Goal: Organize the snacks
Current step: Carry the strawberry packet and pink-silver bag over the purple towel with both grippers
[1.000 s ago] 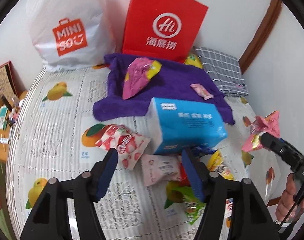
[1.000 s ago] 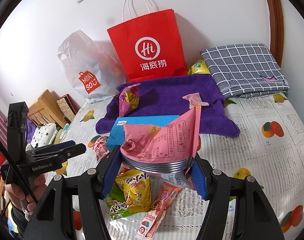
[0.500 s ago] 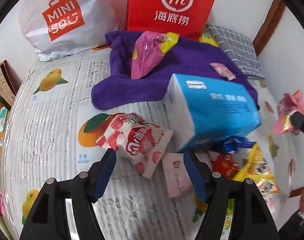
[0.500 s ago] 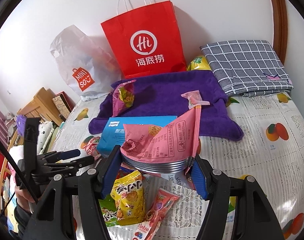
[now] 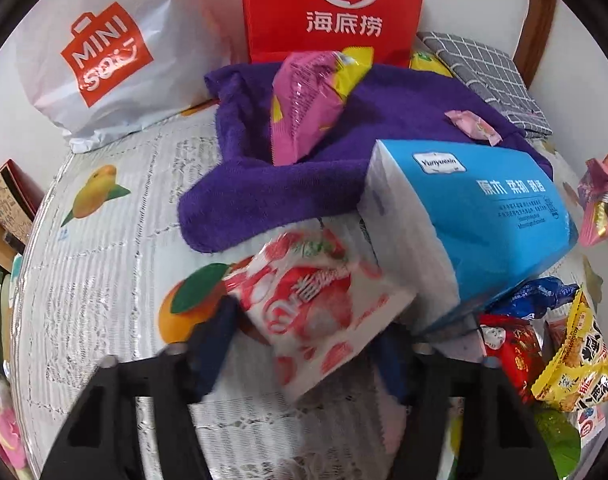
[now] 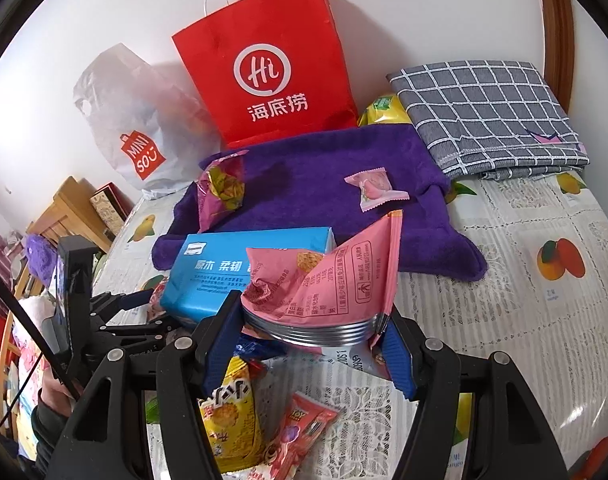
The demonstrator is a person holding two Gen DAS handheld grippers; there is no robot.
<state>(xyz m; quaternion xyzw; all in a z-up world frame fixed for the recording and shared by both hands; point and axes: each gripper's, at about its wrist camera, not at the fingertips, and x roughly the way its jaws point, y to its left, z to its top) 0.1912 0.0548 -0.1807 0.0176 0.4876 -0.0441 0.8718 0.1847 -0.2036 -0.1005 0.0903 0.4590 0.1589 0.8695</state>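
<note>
Purple towel [image 5: 403, 128] spread over a fruit-printed tablecloth [image 5: 96, 272], in front of a red paper bag [image 5: 331, 4] and a white plastic bag [image 5: 104, 60] that stand against the wall; a grey checked cloth [image 6: 491, 116] lies folded to the right of the towel. On the towel lie a magenta and yellow snack bag [image 5: 307, 100] and a small pink candy packet [image 6: 373, 188]. A blue tissue pack [image 5: 471, 224] rests at the towel's near edge.

Left gripper [image 5: 304, 344]: its jaws have just been closing around a red and white strawberry snack packet [image 5: 315, 308], which lies on the tablecloth against the tissue pack. The blue pads flank the packet's near end; motion blur hides whether they press on it.

Right gripper [image 6: 311, 344]: partly open, clamped on a crumpled pink snack bag [image 6: 327, 280], which it holds above the table with the silver bottom fold between the pads.

Loose snacks lie near the right gripper: a yellow packet [image 6: 228, 412], a red cartoon-print packet [image 6: 304, 428] and a dark blue wrapper [image 5: 531, 292]. A hand [image 6: 54, 396] grips the left tool's handle.
</note>
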